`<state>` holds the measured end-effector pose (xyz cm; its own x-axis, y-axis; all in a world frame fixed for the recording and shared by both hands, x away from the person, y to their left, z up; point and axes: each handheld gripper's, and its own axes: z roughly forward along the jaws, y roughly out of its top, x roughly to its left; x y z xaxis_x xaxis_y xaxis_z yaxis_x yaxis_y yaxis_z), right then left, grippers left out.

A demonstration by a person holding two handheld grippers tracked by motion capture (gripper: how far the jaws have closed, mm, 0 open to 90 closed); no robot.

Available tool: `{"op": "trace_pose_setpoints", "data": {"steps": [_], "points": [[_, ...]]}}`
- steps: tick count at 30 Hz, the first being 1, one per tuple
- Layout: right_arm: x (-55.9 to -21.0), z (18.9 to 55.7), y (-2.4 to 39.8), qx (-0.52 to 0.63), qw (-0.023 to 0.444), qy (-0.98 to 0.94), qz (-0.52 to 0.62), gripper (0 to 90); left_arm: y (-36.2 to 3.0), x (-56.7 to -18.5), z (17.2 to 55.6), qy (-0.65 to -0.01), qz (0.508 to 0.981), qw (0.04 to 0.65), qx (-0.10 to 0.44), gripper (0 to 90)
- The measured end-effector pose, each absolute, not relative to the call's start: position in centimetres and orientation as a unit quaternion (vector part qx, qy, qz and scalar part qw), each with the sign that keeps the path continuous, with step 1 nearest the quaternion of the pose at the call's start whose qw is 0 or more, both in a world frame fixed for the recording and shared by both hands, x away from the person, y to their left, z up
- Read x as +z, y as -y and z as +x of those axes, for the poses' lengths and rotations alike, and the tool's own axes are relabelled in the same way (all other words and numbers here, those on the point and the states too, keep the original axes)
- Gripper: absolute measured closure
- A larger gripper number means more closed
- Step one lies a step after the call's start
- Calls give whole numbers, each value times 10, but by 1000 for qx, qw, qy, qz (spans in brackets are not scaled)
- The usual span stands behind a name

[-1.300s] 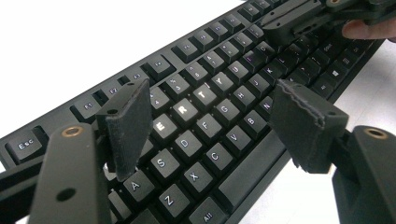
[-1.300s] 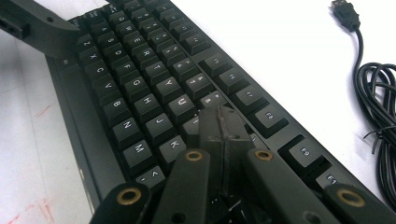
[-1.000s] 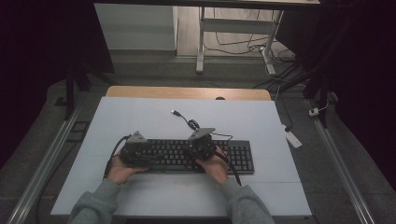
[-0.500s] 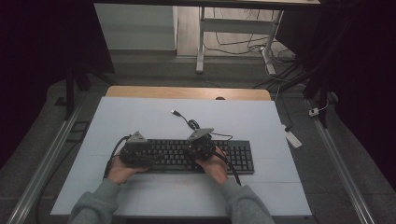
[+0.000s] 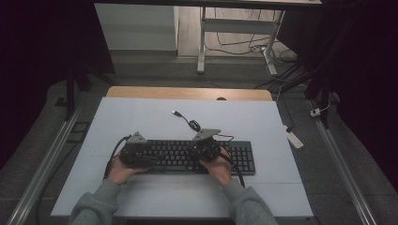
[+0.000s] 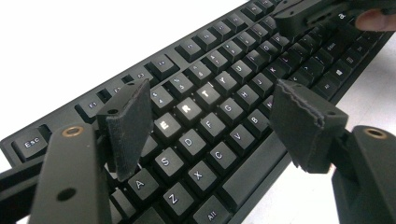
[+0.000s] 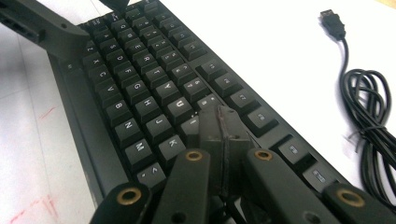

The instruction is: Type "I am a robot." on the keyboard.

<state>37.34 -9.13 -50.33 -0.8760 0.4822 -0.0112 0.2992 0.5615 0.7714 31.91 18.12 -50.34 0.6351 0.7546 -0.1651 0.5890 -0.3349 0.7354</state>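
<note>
A black keyboard lies across the near half of the white table. My left gripper hovers over its left part, open, with the letter keys showing between its two pads. My right gripper is over the middle of the keyboard and shut, its joined tips resting down among the keys just right of the U key. Nothing is held between either pair of jaws. The keyboard's cable lies coiled behind it, ending in a loose USB plug.
A person's hands and grey sleeves come in from the near edge. A wooden strip borders the table's far side. A small white block lies off the right edge. Metal rails run along both sides.
</note>
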Motion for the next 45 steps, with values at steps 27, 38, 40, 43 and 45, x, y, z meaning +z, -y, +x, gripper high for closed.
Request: {"op": "trace_pose_setpoints", "data": {"steps": [27,38,40,43,45], "points": [[-495,339,164,443,136,-853,240,533,-186,-504,320,-423,806,398,115,321],[-498,335,174,442,137,-852,244,529,-183,-505,321,-419,807,396,126,377],[-498,335,173,438,138,-854,243,529,-182,-505,321,-419,808,394,129,401],[-498,336,172,437,137,-856,240,529,-181,-506,322,-415,810,392,134,453],[-499,336,171,437,137,-856,239,529,-179,-506,322,-412,811,392,138,499]]}}
